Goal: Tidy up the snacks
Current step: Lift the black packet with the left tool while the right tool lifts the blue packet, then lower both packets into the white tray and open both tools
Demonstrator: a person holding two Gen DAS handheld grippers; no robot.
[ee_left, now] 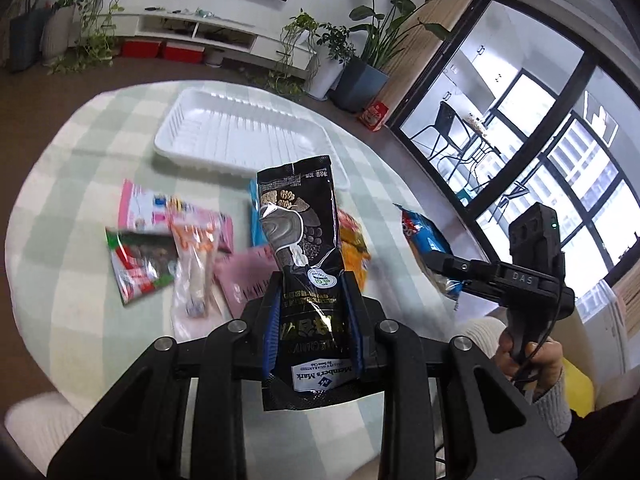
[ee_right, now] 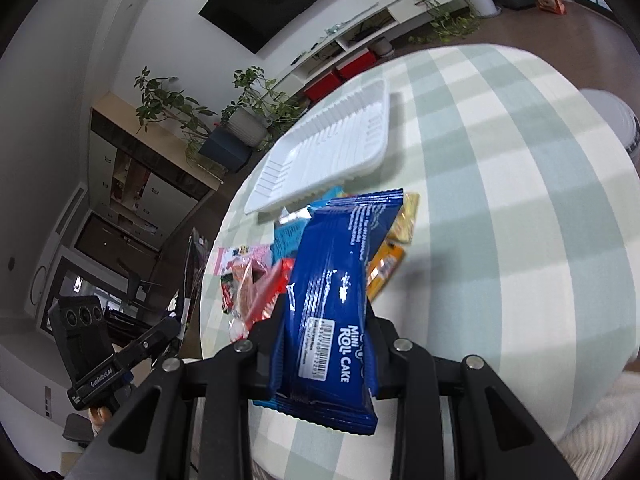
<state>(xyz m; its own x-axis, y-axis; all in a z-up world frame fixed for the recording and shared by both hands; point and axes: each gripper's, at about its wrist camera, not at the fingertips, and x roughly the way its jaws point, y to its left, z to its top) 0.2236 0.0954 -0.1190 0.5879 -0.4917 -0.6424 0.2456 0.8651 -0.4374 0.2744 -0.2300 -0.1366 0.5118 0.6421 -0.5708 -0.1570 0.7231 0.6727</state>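
My left gripper (ee_left: pixel 312 284) is shut on a black snack packet (ee_left: pixel 298 216), which stands upright between its blue pads above the table. In the right wrist view, my right gripper (ee_right: pixel 326 316) is shut on a blue Mini Roll Cake packet (ee_right: pixel 340 256), also lifted off the table. A white ribbed tray (ee_left: pixel 208 162) lies beyond the snacks with nothing in it; its rim (ee_right: pixel 380 120) shows in the right wrist view too. The left wrist view shows the right gripper's body (ee_left: pixel 520 276) at the right, with the blue packet (ee_left: pixel 424 236) at its tip.
Loose snacks lie on the green-and-white checked round table (ee_left: pixel 80 160): pink packets (ee_left: pixel 140 208), a red-green packet (ee_left: pixel 140 264), a clear packet (ee_left: pixel 192 264), an orange packet (ee_left: pixel 354 248). A hand (ee_left: pixel 532 356) grips the right handle. Potted plants and a low cabinet stand past the table.
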